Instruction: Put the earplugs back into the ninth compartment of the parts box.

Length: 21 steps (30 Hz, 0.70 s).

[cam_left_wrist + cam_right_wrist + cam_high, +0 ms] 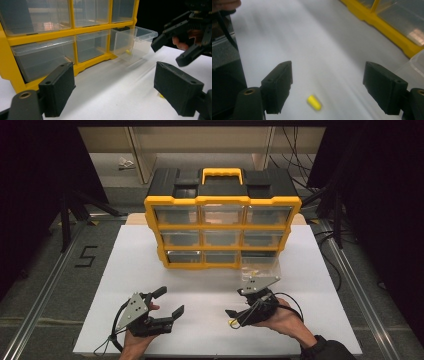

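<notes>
While the yellow organizer (pixel 222 217) sits at the 12 o'clock end of the white table (pixel 125 270) with its bottom-right clear drawer (pixel 260 266) pulled out, the step in hand looks like picking up the little yellow plug (pixel 314 102) so it can go into that drawer. The plug lies loose on the table, at about 6 o'clock between the right gripper (pixel 334 92) jaws in the right gripper view, a bit closer to the left jaw, and nothing's touching it yet. In the high view it's a tiny yellow speck right at the right gripper's tips, roughly 5 o'clock on the table. Those jaws are spread wide and hold nothing. Pretty sure the next move calls for dropping the last bit so the pads straddle the plug, nudging sideways to centre it, then squeezing gently, since a small round thing like that could roll or pop out. Pose-wise, the right hand (pixel 285 317) comes in from the bottom edge with the gripper laid low and pointing toward 9 o'clock, tips tilted down at the table. The left gripper (pixel 170 302) is parked at around 7 o'clock, pointed toward the organizer, jaws apart and empty too, the left hand (pixel 137 335) just holding it off to the side. There also seems to be a small yellow bit already inside the open drawer, hard to tell exactly what.
</notes>
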Each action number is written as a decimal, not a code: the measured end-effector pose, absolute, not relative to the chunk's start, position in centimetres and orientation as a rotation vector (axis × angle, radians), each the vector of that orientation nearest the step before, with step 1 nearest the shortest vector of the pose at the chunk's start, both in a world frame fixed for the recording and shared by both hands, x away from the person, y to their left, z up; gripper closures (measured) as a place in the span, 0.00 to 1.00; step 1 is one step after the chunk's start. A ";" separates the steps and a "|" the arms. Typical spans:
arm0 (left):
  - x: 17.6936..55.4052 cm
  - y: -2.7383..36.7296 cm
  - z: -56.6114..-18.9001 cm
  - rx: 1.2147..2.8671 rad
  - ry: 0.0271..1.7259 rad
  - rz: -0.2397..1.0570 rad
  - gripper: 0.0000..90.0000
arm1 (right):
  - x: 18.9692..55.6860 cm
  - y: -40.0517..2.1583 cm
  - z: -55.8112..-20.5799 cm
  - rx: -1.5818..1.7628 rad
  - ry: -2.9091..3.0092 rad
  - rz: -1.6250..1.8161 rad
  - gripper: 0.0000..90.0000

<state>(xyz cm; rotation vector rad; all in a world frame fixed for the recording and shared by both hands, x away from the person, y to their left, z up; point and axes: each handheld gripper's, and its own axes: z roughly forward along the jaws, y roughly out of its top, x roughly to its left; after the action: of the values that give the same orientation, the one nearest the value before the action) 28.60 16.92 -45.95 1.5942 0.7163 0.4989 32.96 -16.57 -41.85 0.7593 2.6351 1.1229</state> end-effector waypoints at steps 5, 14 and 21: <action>28.6 16.9 -45.9 1.594 0.716 0.499 0.18 | 32.8 -16.3 -43.1 0.729 2.701 1.037 0.30; 28.6 16.9 -46.0 1.595 0.716 0.500 0.18 | 32.7 -15.8 -44.4 0.689 2.774 0.948 0.35; 28.6 16.9 -46.0 1.596 0.715 0.499 0.18 | 32.6 -15.4 -45.3 0.666 2.815 0.894 0.44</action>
<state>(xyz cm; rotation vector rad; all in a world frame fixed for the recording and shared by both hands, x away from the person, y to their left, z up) 28.60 16.89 -45.96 1.5958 0.7150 0.4992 32.59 -15.44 -45.28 0.6660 2.8151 0.8941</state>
